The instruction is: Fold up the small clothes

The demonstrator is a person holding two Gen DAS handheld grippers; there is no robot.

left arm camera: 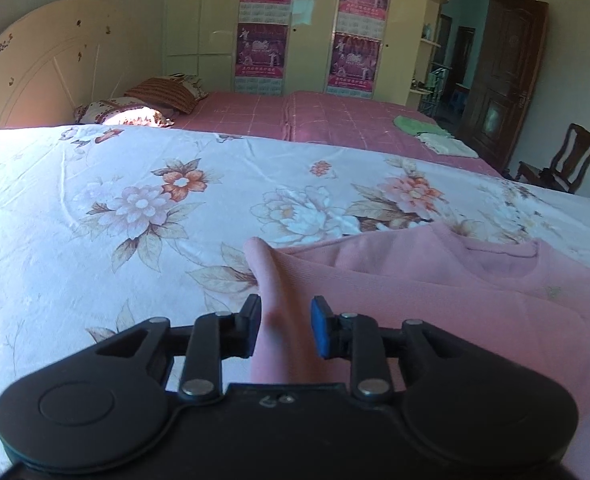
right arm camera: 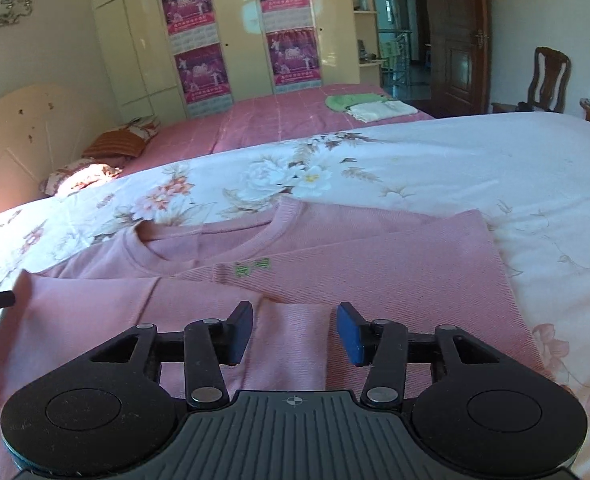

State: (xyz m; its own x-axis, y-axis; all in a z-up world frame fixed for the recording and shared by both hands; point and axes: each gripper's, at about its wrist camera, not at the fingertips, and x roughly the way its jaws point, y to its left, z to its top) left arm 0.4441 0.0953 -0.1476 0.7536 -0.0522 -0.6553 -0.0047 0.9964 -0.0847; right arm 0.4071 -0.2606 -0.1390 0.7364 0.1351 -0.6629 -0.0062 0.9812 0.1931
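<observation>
1. Left wrist view, upper left of the frame: a cream headboard [left arm camera: 35,68] stands behind patterned pillows [left arm camera: 143,104].
2. Left wrist view, centre left: a floral bedsheet [left arm camera: 135,208] covers the near bed and fills the middle band of the frame.
3. Left wrist view, lower centre: the left gripper [left arm camera: 285,326] has its jaws parted. A raised fold of the pink shirt [left arm camera: 435,300] runs up between the fingers. The fold touches the left finger; a gap shows beside the blue pad of the right finger.
4. Left wrist view, lower right: the body of the pink shirt lies flat on the floral bedsheet, neckline toward the right of the frame.
5. Left wrist view, upper right: folded green and white cloths [left arm camera: 435,134] rest on the far pink bedspread [left arm camera: 315,120]. A wooden chair [left arm camera: 563,160] stands near the dark door [left arm camera: 503,80].
6. Right wrist view, upper centre: a cream wardrobe [right arm camera: 235,32] carries four purple posters [right arm camera: 191,4].
7. Right wrist view, left edge: the tip of the left gripper is at the raised shirt edge; its own state cannot be told from here.
8. Right wrist view, centre: the pink shirt spreads across the floral bedsheet, with a small green label [right arm camera: 252,267] below the neckline.
9. Right wrist view, lower centre: the right gripper [right arm camera: 295,332] is open, jaws wide apart, above a folded sleeve section of the pink shirt. Contact with the cloth cannot be determined.
</observation>
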